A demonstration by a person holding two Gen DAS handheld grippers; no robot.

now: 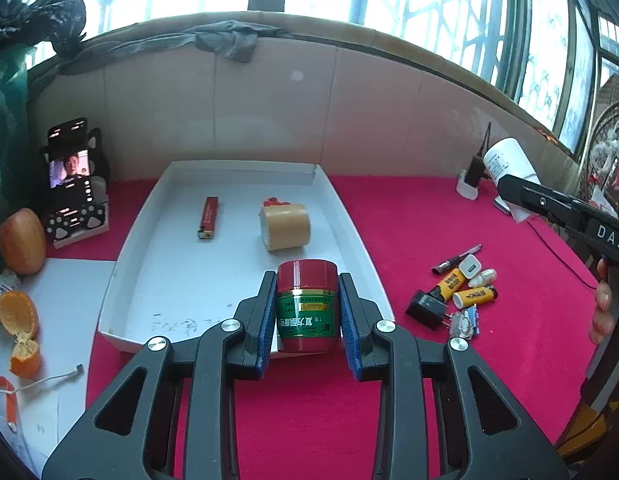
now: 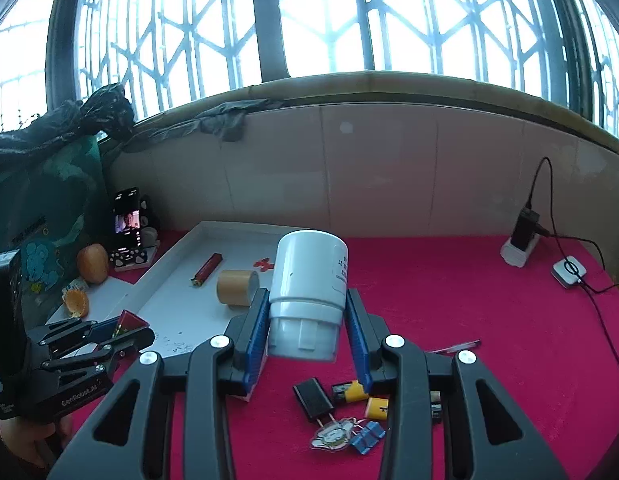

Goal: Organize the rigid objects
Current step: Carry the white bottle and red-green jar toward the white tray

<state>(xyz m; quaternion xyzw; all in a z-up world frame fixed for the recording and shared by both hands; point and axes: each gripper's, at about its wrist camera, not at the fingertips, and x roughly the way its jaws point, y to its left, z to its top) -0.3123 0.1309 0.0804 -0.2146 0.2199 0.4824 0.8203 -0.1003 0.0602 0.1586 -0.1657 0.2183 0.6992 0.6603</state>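
Left tongs (image 1: 307, 312) clamp red-lidded green-labelled jar (image 1: 306, 304); right tongs (image 2: 305, 330) clamp white plastic bottle (image 2: 307, 292). White tray (image 1: 341, 208) ahead holds lighter, tape; small clutter beside right tongs unsorted.

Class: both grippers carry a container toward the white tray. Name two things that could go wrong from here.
1. The white bottle is tilted in the right gripper; it might slip onto the batteries below.
2. The red jar in the left gripper could bump the tape roll on the tray.
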